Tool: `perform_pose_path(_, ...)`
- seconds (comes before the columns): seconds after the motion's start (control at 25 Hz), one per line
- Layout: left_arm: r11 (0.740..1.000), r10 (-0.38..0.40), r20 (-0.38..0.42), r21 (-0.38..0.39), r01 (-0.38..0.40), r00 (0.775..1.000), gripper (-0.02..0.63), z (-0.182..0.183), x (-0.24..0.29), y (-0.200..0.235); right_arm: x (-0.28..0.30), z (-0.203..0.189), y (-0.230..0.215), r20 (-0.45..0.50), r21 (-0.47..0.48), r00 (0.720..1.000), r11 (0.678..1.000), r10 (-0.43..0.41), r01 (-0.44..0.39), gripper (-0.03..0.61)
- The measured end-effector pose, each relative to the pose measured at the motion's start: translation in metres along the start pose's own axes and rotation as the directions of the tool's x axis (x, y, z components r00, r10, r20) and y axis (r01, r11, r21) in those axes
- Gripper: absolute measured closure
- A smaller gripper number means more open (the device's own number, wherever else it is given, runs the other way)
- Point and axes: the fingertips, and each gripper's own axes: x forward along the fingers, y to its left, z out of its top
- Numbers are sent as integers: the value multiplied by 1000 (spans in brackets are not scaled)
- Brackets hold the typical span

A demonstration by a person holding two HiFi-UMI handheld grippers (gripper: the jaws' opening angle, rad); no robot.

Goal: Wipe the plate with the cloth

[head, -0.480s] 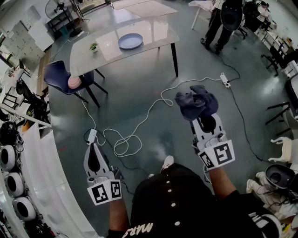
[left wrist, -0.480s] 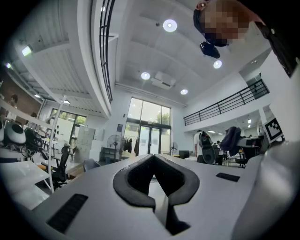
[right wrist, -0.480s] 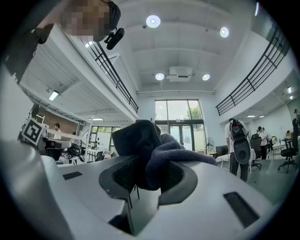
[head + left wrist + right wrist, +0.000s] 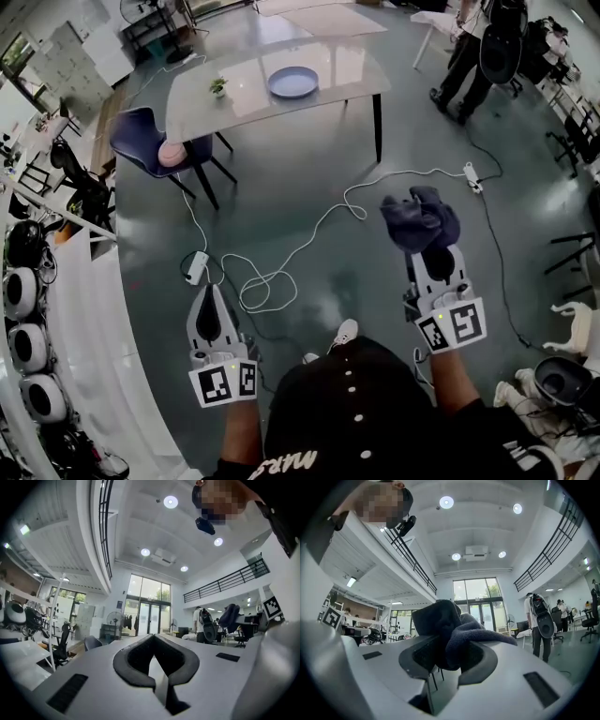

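The right hand-held gripper (image 4: 427, 251) has its jaws clamped on a bunched dark blue-grey towelling cloth (image 4: 419, 217). It carries the cloth out in front and roughly level, probably so the wad is ready to press onto the dish on arrival. The left hand-held gripper (image 4: 208, 292) has its jaws closed together with nothing between them. It hangs low at the person's side, likely kept free to steady things at the desk. The round pale blue plate (image 4: 292, 82) lies on the glossy light grey desk (image 4: 347, 70), well apart from both grippers across open floor, so wiping has not begun. In the head view the cloth covers the right jaw tips. The plate is too small to tell whether it is dirty.
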Motion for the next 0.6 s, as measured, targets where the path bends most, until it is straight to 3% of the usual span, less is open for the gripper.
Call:
perform_pose_path(0.2,1000,-25,-14,9,25,1000,579,-10,5,-2,7,-8,-2,-17,-3,1000,1000,-2,2,485)
perform_pose_path(0.24,1000,-16,-18,-4,16,1000,497,-12,7,-1,7,-10,-4,-20,-4,1000,1000,-8,8,485)
perform_pose_path(0.28,1000,3,-23,-13,-3,1000,368,-13,9,1,8,-11,-8,-24,-4,1000,1000,-17,17,485)
perform_pose_path(0.32,1000,24,-26,-16,-24,999,315,-14,11,3,8,-11,-12,-26,-3,999,1000,-26,26,483)
perform_pose_path(0.6,1000,7,-45,5,-7,999,304,-23,37,-28,5,-18,-51,-14,17,999,999,-32,32,482)
